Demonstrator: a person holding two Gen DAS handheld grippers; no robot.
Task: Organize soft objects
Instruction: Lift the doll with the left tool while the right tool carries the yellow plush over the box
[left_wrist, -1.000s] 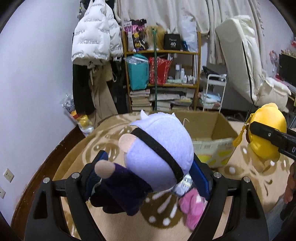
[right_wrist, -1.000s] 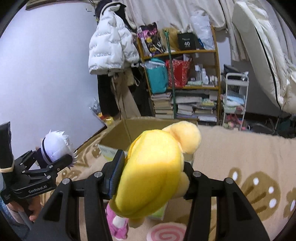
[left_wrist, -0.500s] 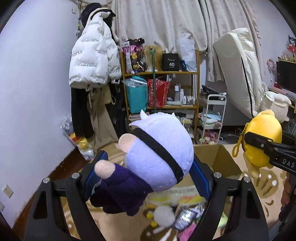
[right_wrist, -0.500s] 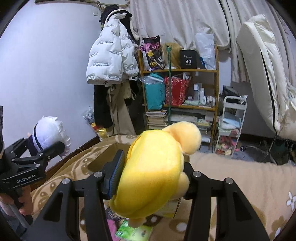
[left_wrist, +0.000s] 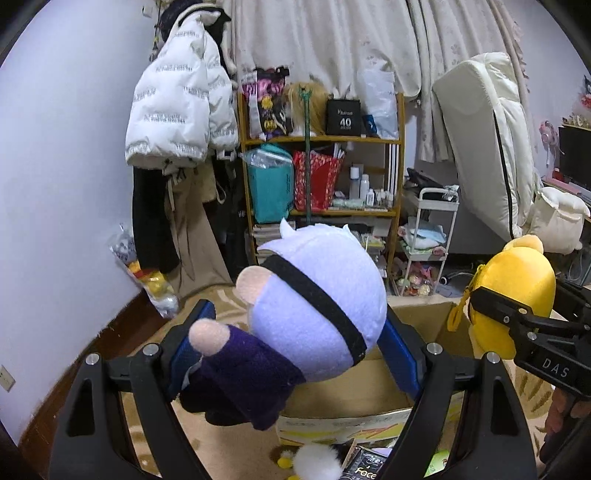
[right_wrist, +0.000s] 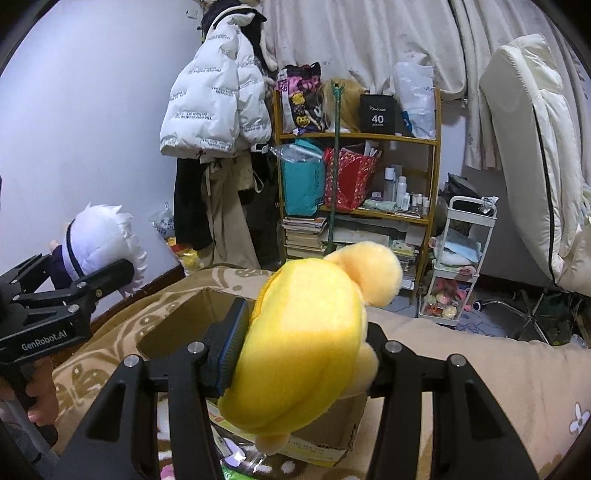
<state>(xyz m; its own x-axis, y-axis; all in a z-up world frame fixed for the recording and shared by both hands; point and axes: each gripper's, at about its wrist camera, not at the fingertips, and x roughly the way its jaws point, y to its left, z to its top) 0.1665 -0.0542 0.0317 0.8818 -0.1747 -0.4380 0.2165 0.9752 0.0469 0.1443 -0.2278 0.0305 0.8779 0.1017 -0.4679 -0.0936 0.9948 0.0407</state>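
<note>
Left hand-held gripper (left_wrist: 295, 354) pinching lavender plush doll (left_wrist: 317, 306) at head, above cardboard box (left_wrist: 354, 384); right hand-held gripper (right_wrist: 299, 343) squeezing yellow plush (right_wrist: 303, 343) above same box; both likely light, squashy, non-fragile; mid-body grip best

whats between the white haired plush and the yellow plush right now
In the right wrist view, the open cardboard box sits low between the white-haired plush and the yellow plush, below both.

Cardboard box (right_wrist: 177, 325) lies before the shelf (right_wrist: 354, 177), below both plush toys.
</note>
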